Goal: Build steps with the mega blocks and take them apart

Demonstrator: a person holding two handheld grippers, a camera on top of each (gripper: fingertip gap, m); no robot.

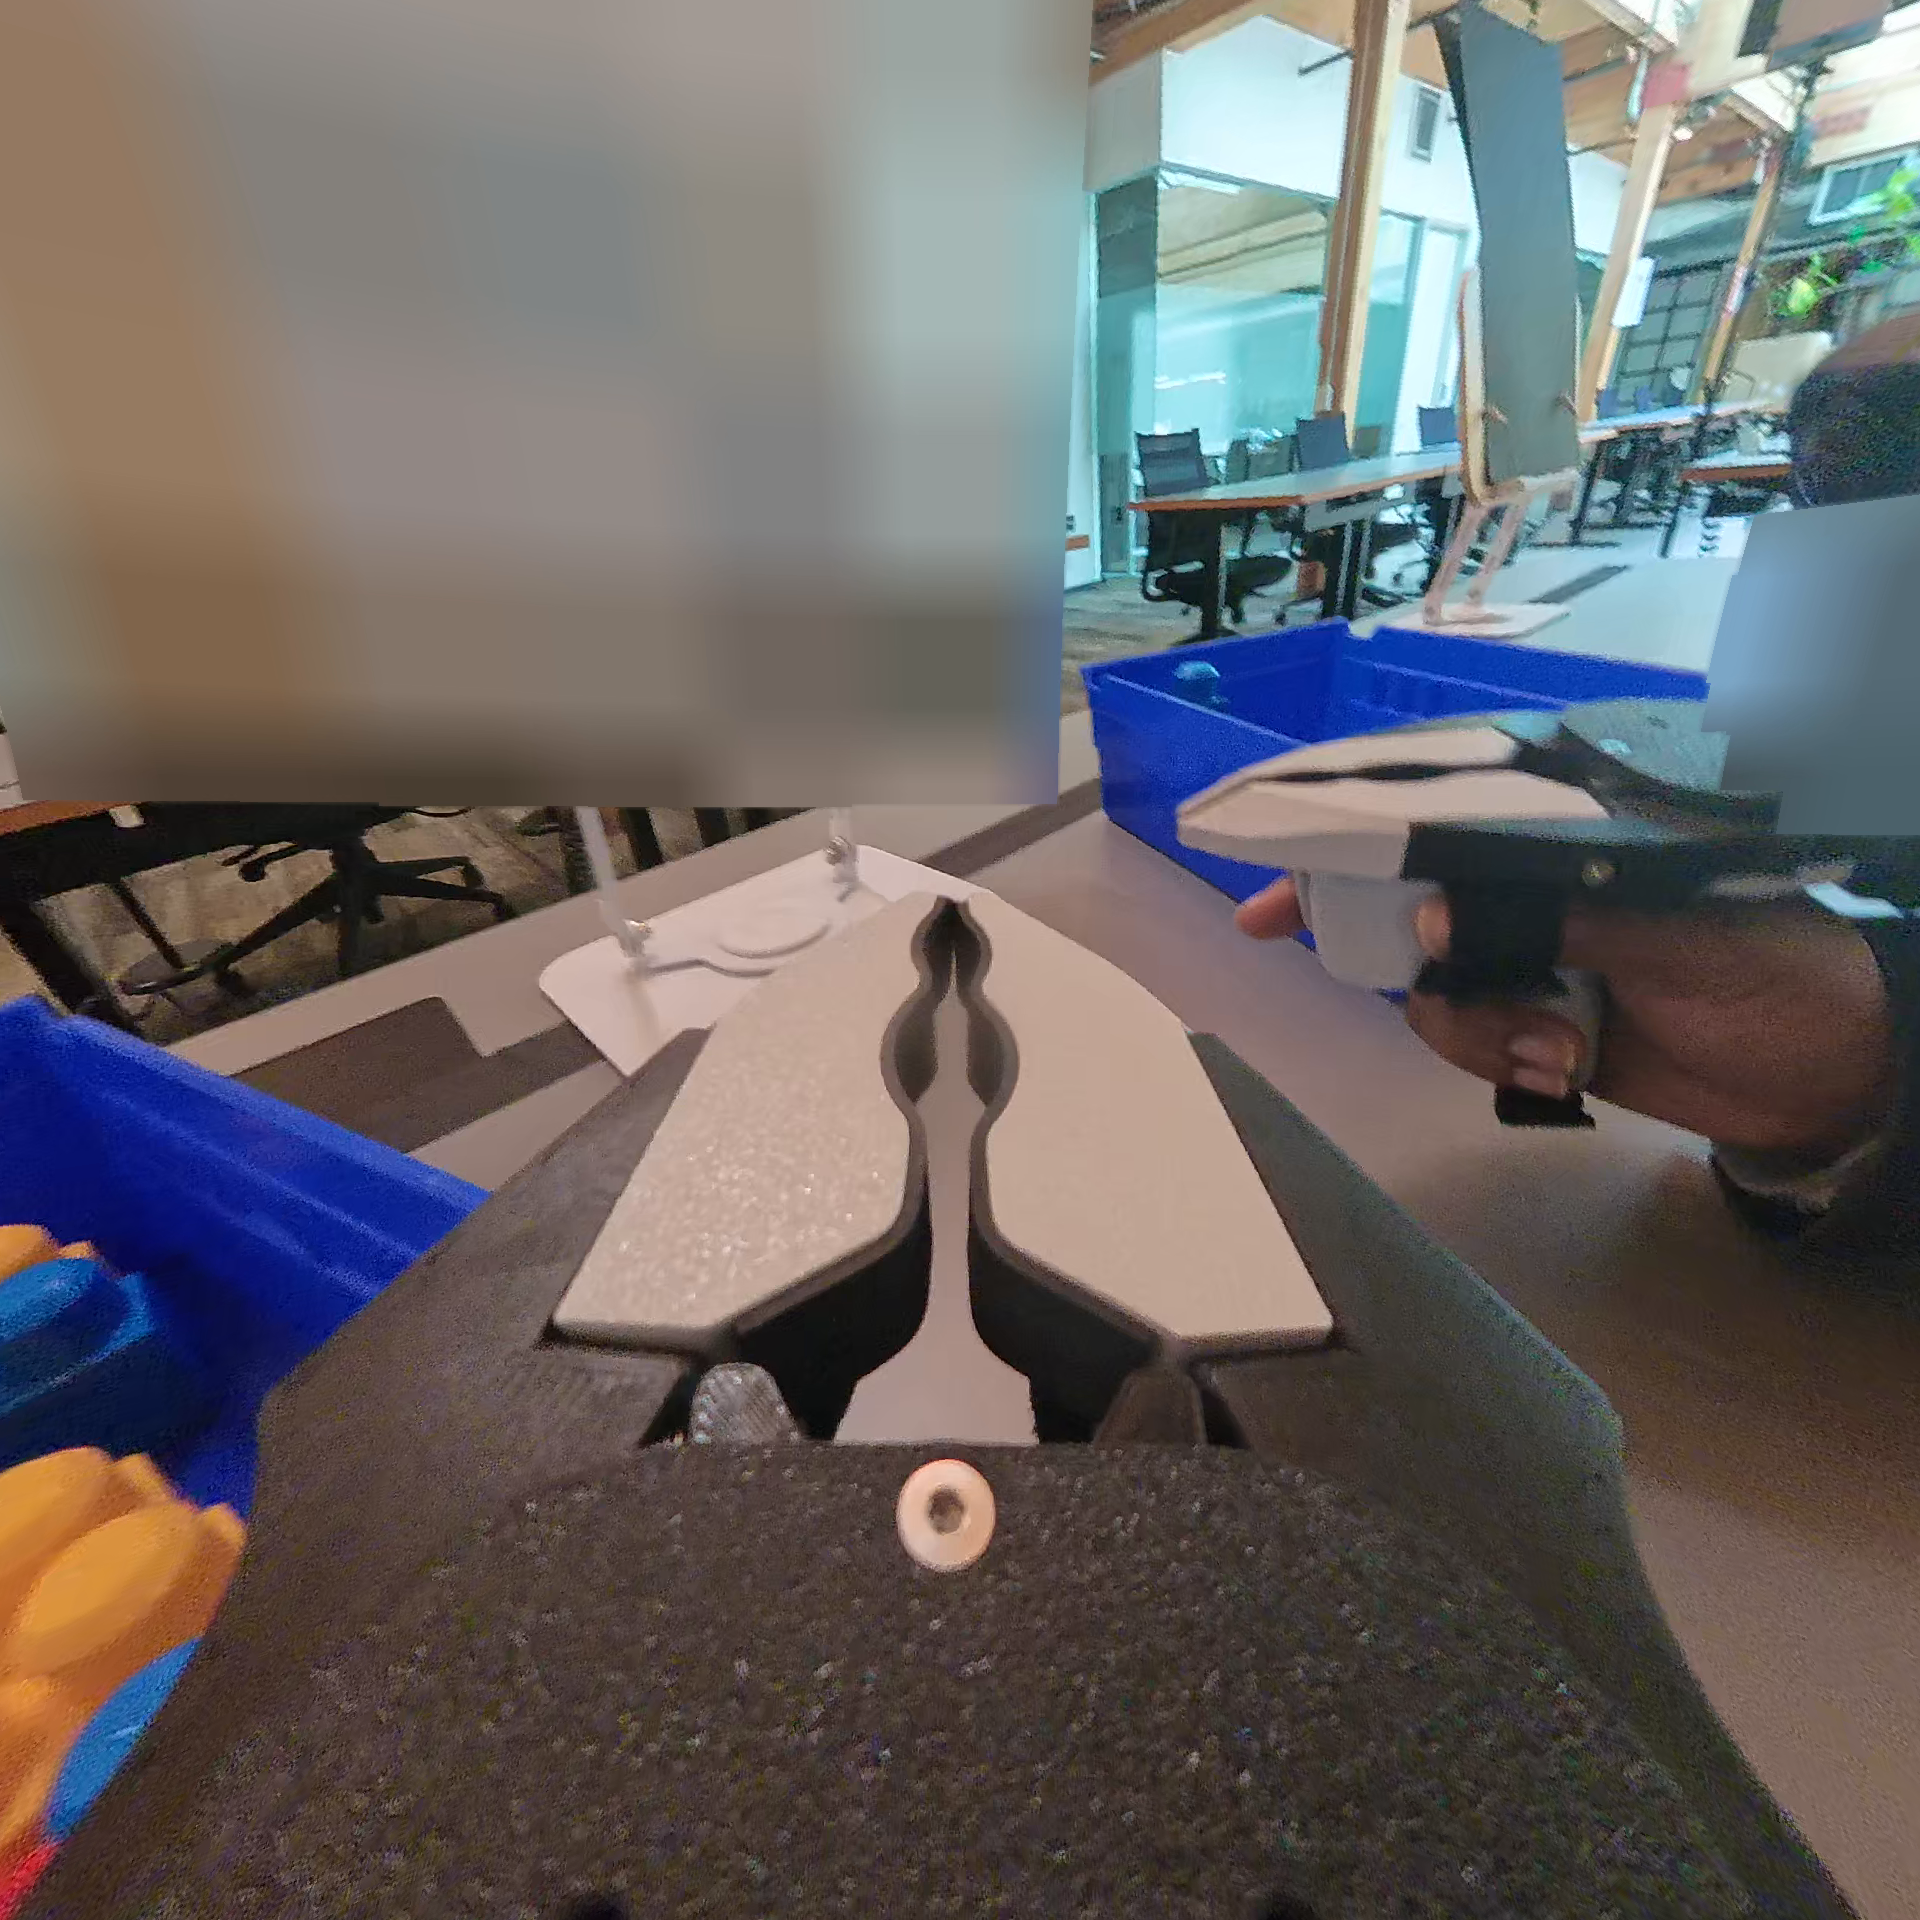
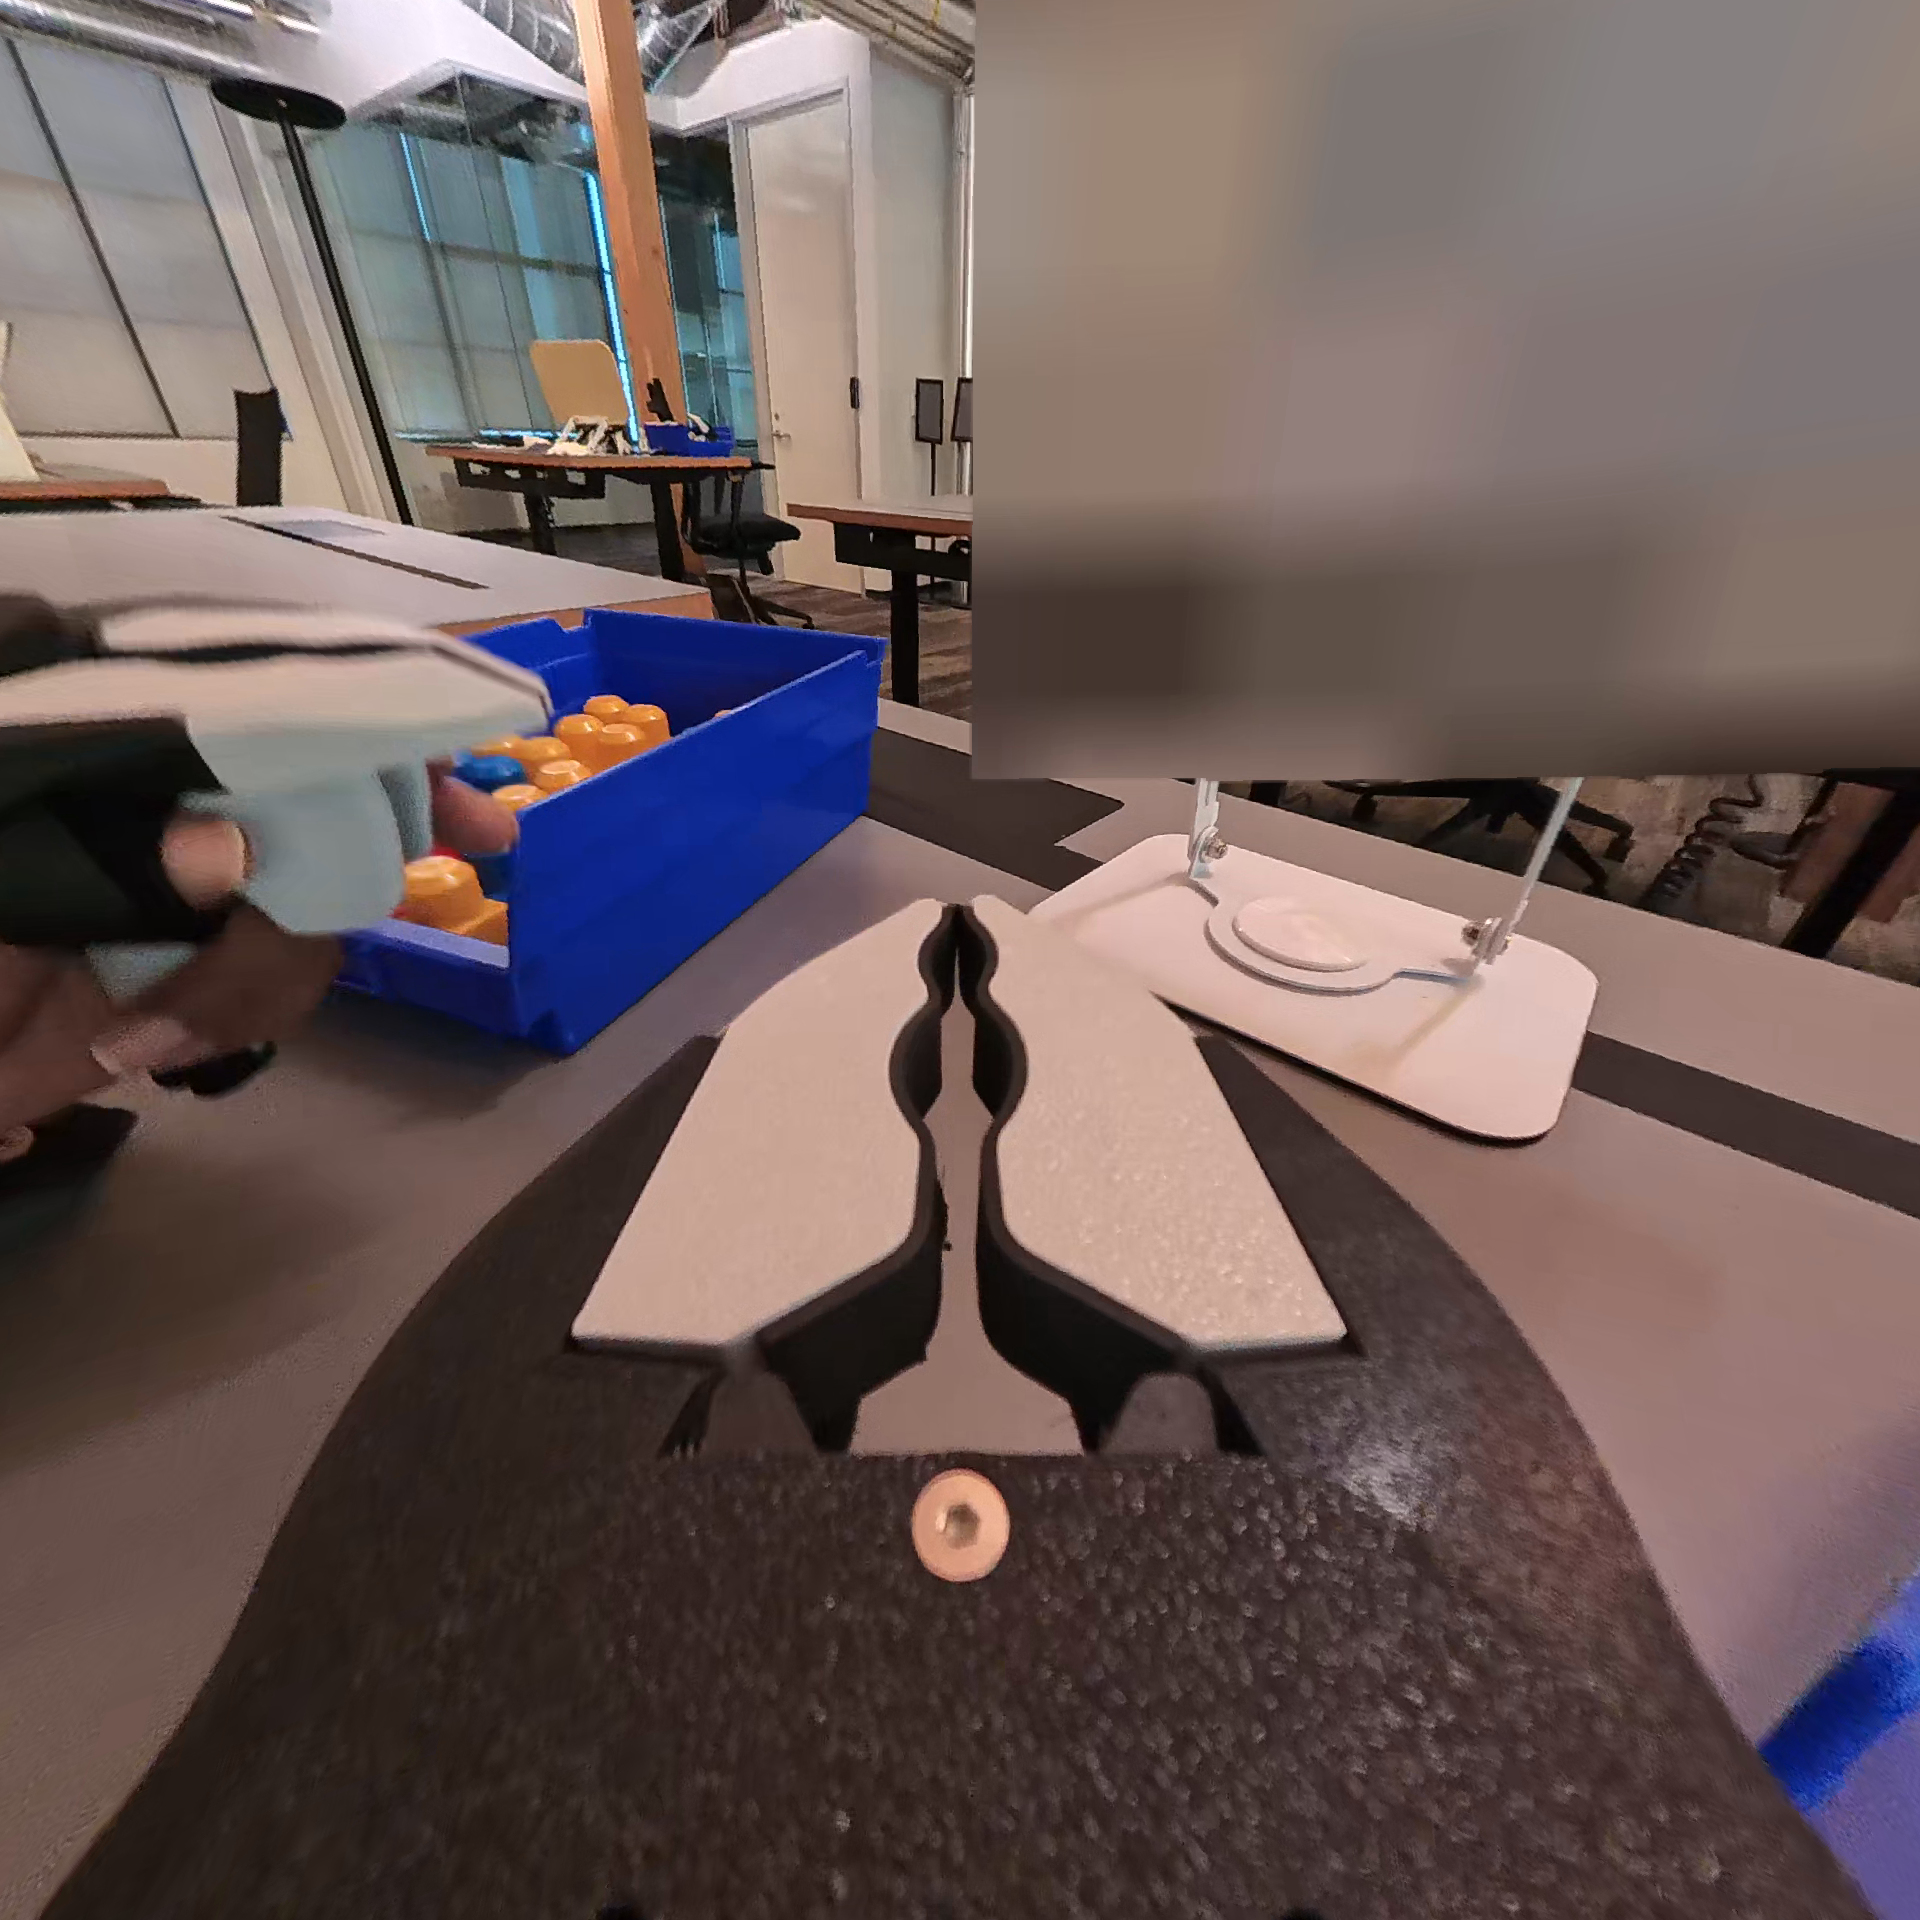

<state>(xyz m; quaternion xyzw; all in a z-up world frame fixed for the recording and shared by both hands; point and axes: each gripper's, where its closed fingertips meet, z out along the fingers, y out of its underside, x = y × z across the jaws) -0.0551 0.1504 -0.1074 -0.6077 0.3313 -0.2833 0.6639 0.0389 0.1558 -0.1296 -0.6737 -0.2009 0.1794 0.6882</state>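
Note:
My left gripper (image 1: 948, 914) is shut and empty above the grey table. My right gripper (image 2: 958, 914) is also shut and empty over the table. A blue bin (image 2: 665, 831) at the left holds orange, blue and red mega blocks (image 2: 608, 732). That bin also shows at the left edge of the left wrist view (image 1: 208, 1174), with the blocks (image 1: 94, 1558) blurred and close. The right gripper shows in the left wrist view (image 1: 1205, 821), shut, held in a hand. The left gripper shows in the right wrist view (image 2: 520, 681), shut, just in front of the block bin.
A second blue bin (image 1: 1351, 707) stands at the far right with a small blue thing inside it. A white stand base (image 2: 1403, 997) with thin metal legs sits on the table ahead; it also shows in the left wrist view (image 1: 665, 966). Desks and chairs lie beyond. One gripper's finger ends stand about 10 cm off the other's.

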